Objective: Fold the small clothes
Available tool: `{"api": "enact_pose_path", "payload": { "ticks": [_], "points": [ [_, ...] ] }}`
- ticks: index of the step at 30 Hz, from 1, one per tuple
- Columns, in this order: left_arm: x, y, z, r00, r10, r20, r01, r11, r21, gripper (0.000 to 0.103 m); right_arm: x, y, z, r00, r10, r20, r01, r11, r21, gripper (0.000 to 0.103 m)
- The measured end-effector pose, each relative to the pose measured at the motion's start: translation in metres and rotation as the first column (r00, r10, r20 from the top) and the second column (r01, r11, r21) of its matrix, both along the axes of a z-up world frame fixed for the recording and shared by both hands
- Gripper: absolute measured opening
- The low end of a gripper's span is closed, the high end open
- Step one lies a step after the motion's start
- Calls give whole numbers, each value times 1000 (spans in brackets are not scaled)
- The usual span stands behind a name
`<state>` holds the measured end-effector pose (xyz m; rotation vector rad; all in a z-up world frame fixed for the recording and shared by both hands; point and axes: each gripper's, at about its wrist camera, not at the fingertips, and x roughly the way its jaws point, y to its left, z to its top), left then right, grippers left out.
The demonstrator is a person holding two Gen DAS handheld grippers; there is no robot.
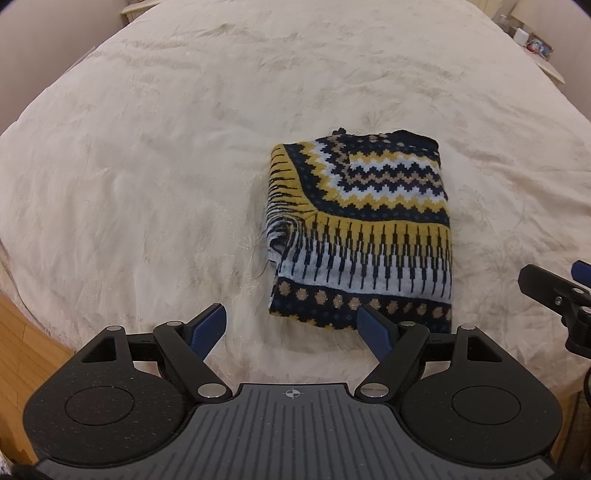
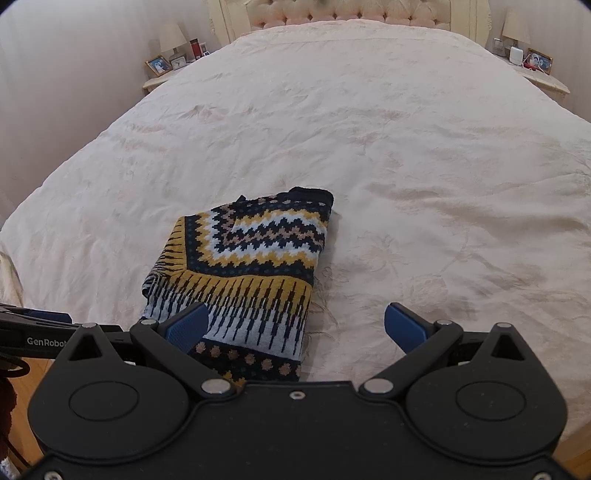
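A small knitted sweater (image 1: 364, 229) with navy, yellow, white and tan zigzag patterns lies folded into a compact rectangle on the cream bedspread (image 1: 166, 155). It also shows in the right wrist view (image 2: 243, 273). My left gripper (image 1: 291, 328) is open and empty, just in front of the sweater's near left edge. My right gripper (image 2: 295, 325) is open and empty, above the sweater's near right edge; its left finger (image 2: 186, 326) overlaps the fabric in view. The right gripper also shows at the left wrist view's right edge (image 1: 554, 291).
The bed's tufted headboard (image 2: 351, 13) is at the far end. Nightstands with lamps and photo frames stand at the far left (image 2: 166, 62) and far right (image 2: 532, 59). Wooden floor (image 1: 22, 347) shows beyond the bed's near left edge.
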<state>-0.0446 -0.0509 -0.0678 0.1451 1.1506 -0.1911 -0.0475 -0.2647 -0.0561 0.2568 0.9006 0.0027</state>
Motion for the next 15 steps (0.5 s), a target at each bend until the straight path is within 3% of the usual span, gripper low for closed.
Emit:
{"api": "enact_pose_path", "payload": {
  "ticks": [15],
  "points": [
    [1,-4,-1,1000,-3,-3,3,1000,7,77,3,-1,-4,1000,-2,-7,2,1000,6,101]
  ]
}}
